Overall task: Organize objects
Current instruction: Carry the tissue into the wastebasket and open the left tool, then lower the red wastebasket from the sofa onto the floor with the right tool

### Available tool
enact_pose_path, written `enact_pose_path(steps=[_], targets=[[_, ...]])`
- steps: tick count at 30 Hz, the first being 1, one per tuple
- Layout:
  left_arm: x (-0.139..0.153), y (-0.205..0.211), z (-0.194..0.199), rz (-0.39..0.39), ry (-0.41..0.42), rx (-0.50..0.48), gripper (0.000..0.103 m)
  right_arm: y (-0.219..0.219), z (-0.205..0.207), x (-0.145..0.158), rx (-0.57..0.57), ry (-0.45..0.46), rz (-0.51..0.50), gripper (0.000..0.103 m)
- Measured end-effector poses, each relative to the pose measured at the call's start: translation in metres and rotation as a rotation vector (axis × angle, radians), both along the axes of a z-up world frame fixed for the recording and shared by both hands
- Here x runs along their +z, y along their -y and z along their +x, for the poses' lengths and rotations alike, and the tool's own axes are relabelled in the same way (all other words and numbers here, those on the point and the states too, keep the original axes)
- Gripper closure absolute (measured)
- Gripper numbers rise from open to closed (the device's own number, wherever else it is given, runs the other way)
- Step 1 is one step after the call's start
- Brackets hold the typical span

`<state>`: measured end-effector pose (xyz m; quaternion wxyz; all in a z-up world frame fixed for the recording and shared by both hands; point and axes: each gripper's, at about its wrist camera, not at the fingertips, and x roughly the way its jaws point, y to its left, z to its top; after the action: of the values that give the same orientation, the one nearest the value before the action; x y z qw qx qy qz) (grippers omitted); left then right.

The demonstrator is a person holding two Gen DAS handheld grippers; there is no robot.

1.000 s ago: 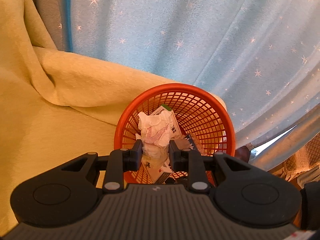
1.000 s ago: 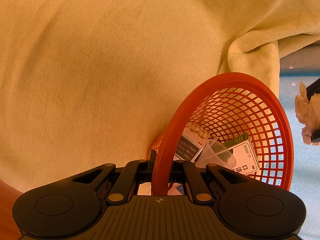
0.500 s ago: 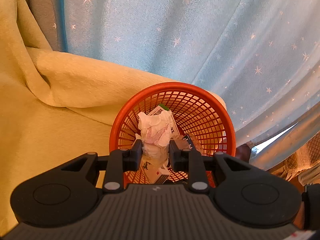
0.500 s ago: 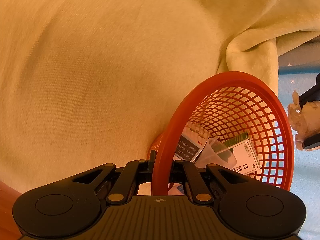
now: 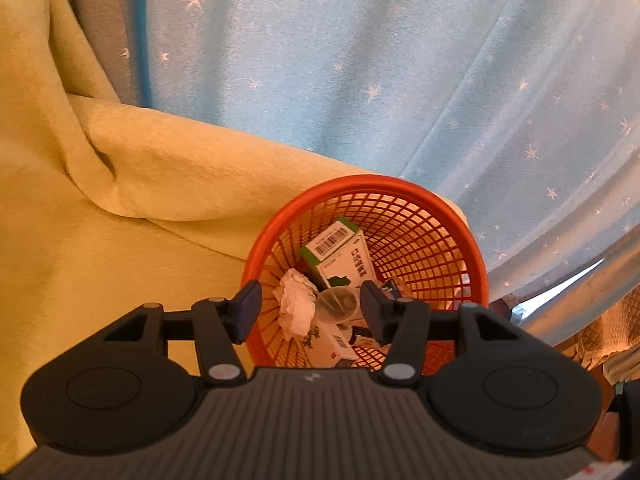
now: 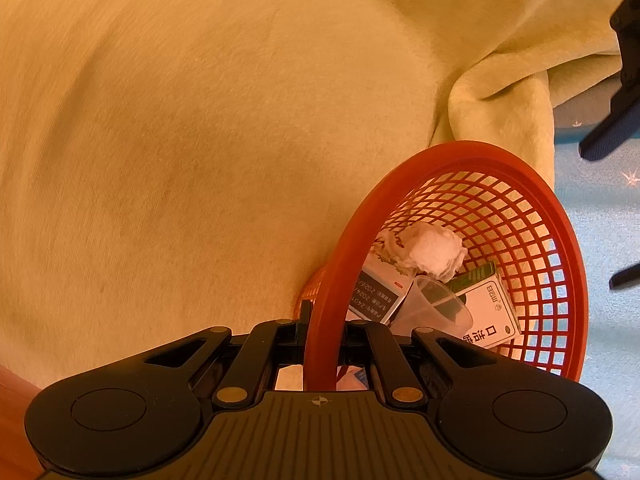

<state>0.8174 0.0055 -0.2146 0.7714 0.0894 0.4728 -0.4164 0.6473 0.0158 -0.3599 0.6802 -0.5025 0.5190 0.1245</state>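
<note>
Left wrist view: left gripper (image 5: 311, 309) spread wide, nothing between the fingers, hovering over an orange mesh basket (image 5: 448, 216) sitting lower center-right of the frame. Crumpled white tissue (image 5: 295, 307) lying loose inside the basket near its left wall, just beside a clear plastic cup (image 5: 338, 305). Green-and-white box (image 5: 340, 256) with a barcode leaning toward the back of the basket, another small box (image 5: 334, 344) below the cup. Yellow blanket (image 5: 120, 208) filling the left side, pale blue star-print curtain (image 5: 360, 72) across the top and right.

Right wrist view: right gripper (image 6: 322, 326) clamped on the basket's rim (image 6: 320, 340), rim running straight up between the fingers at bottom center. Basket (image 6: 560, 264) tilted so the inside faces the camera, in the lower right. Tissue (image 6: 434, 252) resting on top of the pile, touching the cup (image 6: 434, 308) and a dark-labelled box (image 6: 376, 296). White box (image 6: 490, 312) with green edge against the right-hand mesh. Black parts of the left gripper poking in at the far right edge. Yellow blanket (image 6: 200, 120) covering most of the rest.
</note>
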Motion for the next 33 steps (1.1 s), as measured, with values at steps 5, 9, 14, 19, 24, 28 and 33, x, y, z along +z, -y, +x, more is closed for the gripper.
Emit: enact_pose_path(steps=[5, 9, 14, 19, 24, 28, 33], targets=[[0.002, -0.009, 0.005, 0.009, 0.009, 0.028, 0.055, 0.001, -0.001, 0.001, 0.01, -0.001, -0.006, 0.101], [0.001, -0.023, 0.008, 0.035, 0.026, 0.053, 0.055, 0.003, -0.002, 0.003, 0.022, 0.0, -0.013, 0.101], [-0.002, -0.053, 0.007, 0.076, 0.03, 0.116, 0.055, 0.002, -0.007, 0.005, 0.04, -0.01, -0.019, 0.101], [-0.009, -0.089, -0.002, 0.117, 0.024, 0.177, 0.053, -0.003, -0.019, 0.01, 0.052, -0.017, -0.012, 0.1], [-0.016, -0.118, -0.021, 0.151, 0.008, 0.21, 0.05, -0.016, -0.041, 0.018, 0.065, -0.02, 0.0, 0.099], [-0.022, -0.131, -0.045, 0.174, 0.005, 0.212, 0.048, -0.029, -0.062, 0.023, 0.077, -0.018, 0.012, 0.098], [-0.03, -0.144, -0.073, 0.188, -0.009, 0.223, 0.048, -0.041, -0.093, 0.027, 0.096, -0.027, 0.026, 0.098]])
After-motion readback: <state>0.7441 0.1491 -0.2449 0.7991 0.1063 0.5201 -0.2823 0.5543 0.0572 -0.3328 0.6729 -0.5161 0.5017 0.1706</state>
